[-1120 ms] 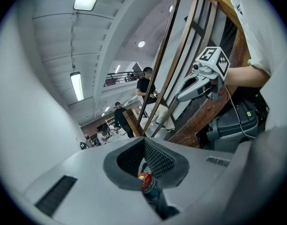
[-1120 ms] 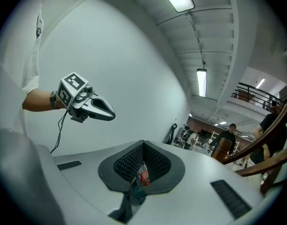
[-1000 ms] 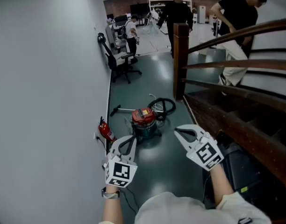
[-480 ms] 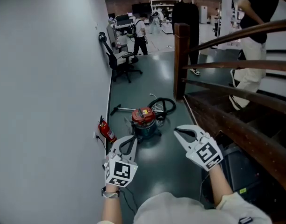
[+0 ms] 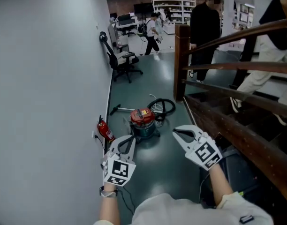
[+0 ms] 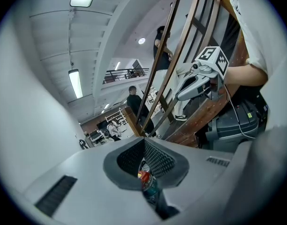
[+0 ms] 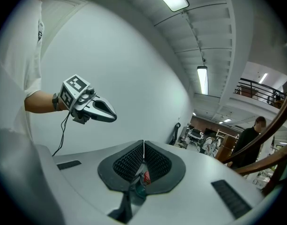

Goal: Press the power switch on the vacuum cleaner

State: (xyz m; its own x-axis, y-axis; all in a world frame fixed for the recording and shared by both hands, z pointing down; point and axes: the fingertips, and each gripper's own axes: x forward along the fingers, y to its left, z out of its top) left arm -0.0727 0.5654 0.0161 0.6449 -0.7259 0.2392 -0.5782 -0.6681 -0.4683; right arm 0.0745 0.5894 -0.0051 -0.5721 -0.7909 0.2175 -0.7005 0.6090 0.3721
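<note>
Right claw (image 5: 175, 131) shut, left claw (image 5: 129, 137) shut — vacuum cleaner (image 5: 143, 121) well apart.

The left gripper (image 6: 144, 143) has its jaws together, the vacuum cleaner (image 6: 145, 177) beyond.

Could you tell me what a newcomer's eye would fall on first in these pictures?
The vacuum cleaner with its red top stands on the dark floor straight ahead, with a red fire extinguisher by the wall to its left. Nearer, the left gripper and right gripper both point toward it, jaws shut and empty.
</note>
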